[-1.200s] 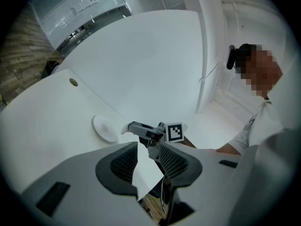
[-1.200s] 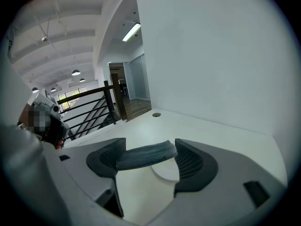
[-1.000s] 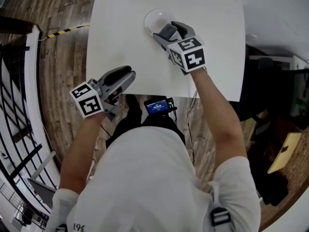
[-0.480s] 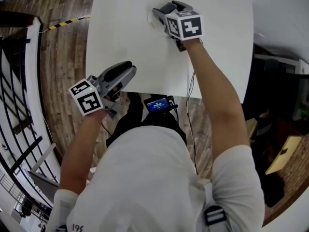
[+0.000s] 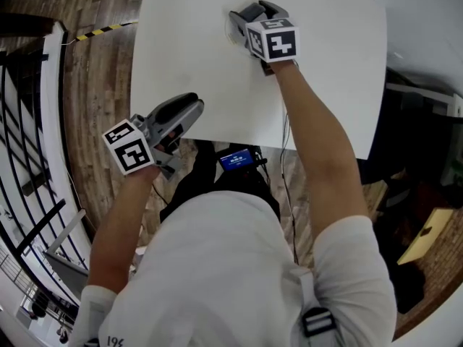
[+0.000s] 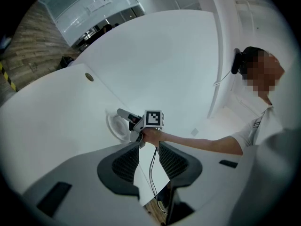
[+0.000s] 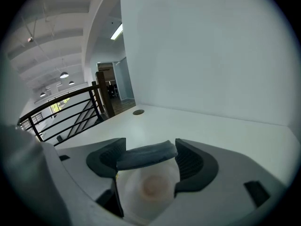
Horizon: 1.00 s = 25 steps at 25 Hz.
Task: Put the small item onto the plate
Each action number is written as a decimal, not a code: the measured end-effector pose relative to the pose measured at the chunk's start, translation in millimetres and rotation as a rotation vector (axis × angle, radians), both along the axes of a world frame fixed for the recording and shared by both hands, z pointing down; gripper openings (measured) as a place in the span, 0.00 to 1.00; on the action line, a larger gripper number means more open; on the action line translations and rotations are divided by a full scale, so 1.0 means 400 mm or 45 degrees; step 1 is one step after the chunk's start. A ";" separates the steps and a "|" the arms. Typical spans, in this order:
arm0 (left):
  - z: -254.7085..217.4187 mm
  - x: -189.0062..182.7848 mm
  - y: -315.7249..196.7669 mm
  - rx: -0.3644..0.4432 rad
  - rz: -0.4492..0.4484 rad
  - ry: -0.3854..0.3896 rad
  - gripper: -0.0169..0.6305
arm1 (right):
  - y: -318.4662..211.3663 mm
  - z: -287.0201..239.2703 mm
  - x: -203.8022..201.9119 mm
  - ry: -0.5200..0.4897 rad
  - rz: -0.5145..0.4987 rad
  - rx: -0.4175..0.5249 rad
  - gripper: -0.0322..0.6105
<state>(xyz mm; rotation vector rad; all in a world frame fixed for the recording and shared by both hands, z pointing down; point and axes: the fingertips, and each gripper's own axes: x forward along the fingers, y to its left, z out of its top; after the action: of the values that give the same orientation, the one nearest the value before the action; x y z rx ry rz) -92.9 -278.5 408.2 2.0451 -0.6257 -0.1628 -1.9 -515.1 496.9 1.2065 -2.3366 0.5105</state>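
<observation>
Head view: the right gripper (image 5: pixel 244 16) is at the far side of the white table (image 5: pixel 181 49), at the end of a fully extended right forearm (image 5: pixel 318 147), with its marker cube facing up. The plate is almost entirely covered by it here, and the small item cannot be made out. The left gripper (image 5: pixel 189 109) hangs at the near table edge, well apart from the work, tips pointing toward the far side. Left gripper view: its jaws (image 6: pixel 148 155) are spread with nothing between them; only the table edge and a hanging cable (image 6: pixel 153 166) show through the gap. Farther out, the right gripper (image 6: pixel 129 119) is tilted down over the white plate (image 6: pixel 112 126), tips above the dish, not beside it. Right gripper view: the jaws (image 7: pixel 146 158) pinch the small item (image 7: pixel 146 153), a flat dark blue-grey piece. Its long axis runs crosswise from one pad to the other, bridging the gap. The plate (image 7: pixel 136 199) lies directly under it and fills the space between the jaws, with a faint pinkish spot near its centre just below the item. Whether item and plate touch cannot be told from here; they look close. Judgement: placement is at its final stage, since the item lies straight down-plate from the claw and needs no sideways correction. The next move calls for spreading the right jaws so the piece drops flat. Risk: it clings to one pad and tips onto its edge. The right hand is plainly the working one.
</observation>
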 end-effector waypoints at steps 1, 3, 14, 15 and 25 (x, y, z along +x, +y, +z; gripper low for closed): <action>0.001 -0.001 -0.001 -0.001 -0.002 -0.002 0.22 | 0.007 0.009 0.004 -0.002 0.002 0.001 0.54; 0.001 -0.002 -0.003 -0.002 -0.003 -0.005 0.22 | 0.021 0.019 0.014 -0.018 0.012 0.000 0.54; 0.001 0.006 -0.003 -0.007 0.022 0.012 0.22 | 0.066 0.061 0.034 0.225 -0.075 -0.016 0.54; 0.001 0.005 -0.003 -0.008 0.021 0.012 0.22 | 0.072 0.068 0.038 0.264 -0.087 -0.027 0.54; -0.004 0.007 -0.006 -0.011 0.019 0.019 0.22 | 0.083 0.102 0.053 0.301 -0.075 -0.107 0.54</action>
<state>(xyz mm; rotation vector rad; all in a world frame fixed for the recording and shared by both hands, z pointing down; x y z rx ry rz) -90.3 -281.0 406.8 2.0382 -0.6004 -0.1662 19.2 -482.0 537.8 1.0925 -2.1227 0.4172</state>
